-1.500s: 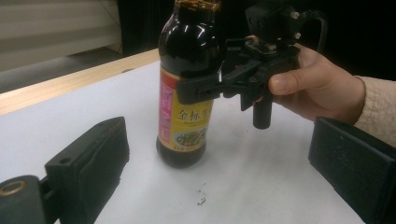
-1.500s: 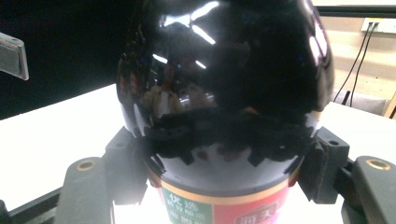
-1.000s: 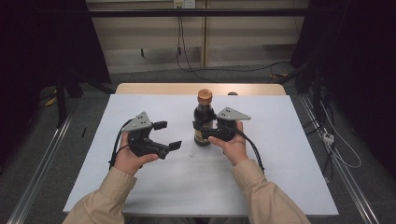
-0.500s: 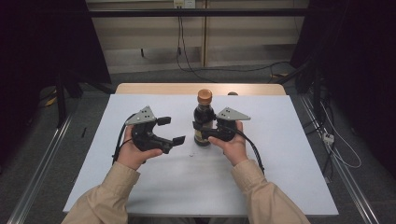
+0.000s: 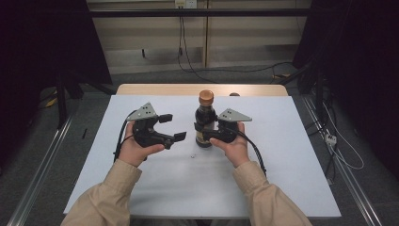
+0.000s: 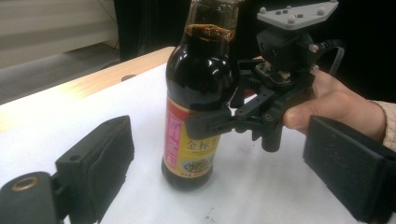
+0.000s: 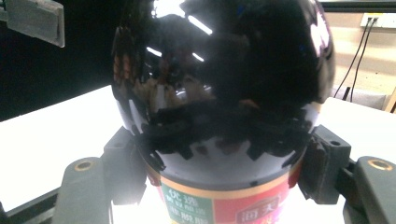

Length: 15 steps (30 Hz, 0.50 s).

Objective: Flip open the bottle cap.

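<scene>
**Right gripper clamps the sauce bottle, left gripper waits wide beside it**

Over on the left of the high view, the left gripper (image 5: 169, 127) hovers just above the white table cover (image 5: 282, 188), held in the person's left hand (image 5: 134, 149). Its 2 jaws stand wide apart with nothing between them, though they have just been closing a touch. They point across toward the bottle, near it but not touching. In the left gripper view those same 2 black jaws frame the bottle from either side with clear space all round.

Centre table now: the dark sauce bottle (image 5: 204, 123) stands upright on the white cover, orange-brown cap (image 5: 205, 97) on top, red and yellow label (image 6: 191, 144) facing the left gripper view. Dark liquid fills it up to the neck.

And on the right, the right gripper (image 5: 201, 132) is clamped on that bottle, 1 jaw on each side of its lower body at about label height. The right gripper view confirms it: both pads (image 7: 125, 168) press against the glossy black glass just above the label. The person's right hand (image 5: 235, 147) holds the gripper, with its cable (image 5: 254, 153) trailing back along the sleeve.
</scene>
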### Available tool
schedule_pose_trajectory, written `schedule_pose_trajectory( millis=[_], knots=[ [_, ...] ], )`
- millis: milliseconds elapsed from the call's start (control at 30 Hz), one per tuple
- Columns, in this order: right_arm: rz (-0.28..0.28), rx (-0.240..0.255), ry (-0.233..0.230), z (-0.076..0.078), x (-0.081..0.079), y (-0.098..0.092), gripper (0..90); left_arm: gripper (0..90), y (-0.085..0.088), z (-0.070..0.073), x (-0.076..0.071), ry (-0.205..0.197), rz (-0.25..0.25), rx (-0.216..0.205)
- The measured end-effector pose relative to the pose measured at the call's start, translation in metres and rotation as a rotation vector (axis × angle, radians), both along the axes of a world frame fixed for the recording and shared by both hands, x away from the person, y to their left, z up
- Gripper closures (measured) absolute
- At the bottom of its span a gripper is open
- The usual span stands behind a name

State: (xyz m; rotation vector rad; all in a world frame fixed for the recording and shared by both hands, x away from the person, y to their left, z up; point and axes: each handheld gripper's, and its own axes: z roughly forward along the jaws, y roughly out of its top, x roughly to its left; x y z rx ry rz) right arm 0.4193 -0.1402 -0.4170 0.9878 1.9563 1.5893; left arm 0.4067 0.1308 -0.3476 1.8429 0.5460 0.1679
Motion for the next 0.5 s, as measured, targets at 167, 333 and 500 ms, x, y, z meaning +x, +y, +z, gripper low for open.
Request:
schedule_pose_trajectory(
  millis=[167, 333, 500],
  knots=[
    [0.000, -0.004, 0.000, 0.0000, -0.0003, 0.0001, 29.6, 13.3, -0.0006, 0.0021, 0.0023, -0.008, 0.004, 0.005],
    [-0.002, -0.006, 0.001, -0.0001, -0.0003, 0.0006, 29.7, 15.8, -0.0026, 0.0032, 0.0026, -0.009, 0.003, 0.013],
    [-0.003, -0.009, -0.001, -0.0002, -0.0007, 0.0006, 29.7, 18.4, -0.0030, 0.0042, 0.0044, -0.015, 0.004, 0.013]
  ],
)
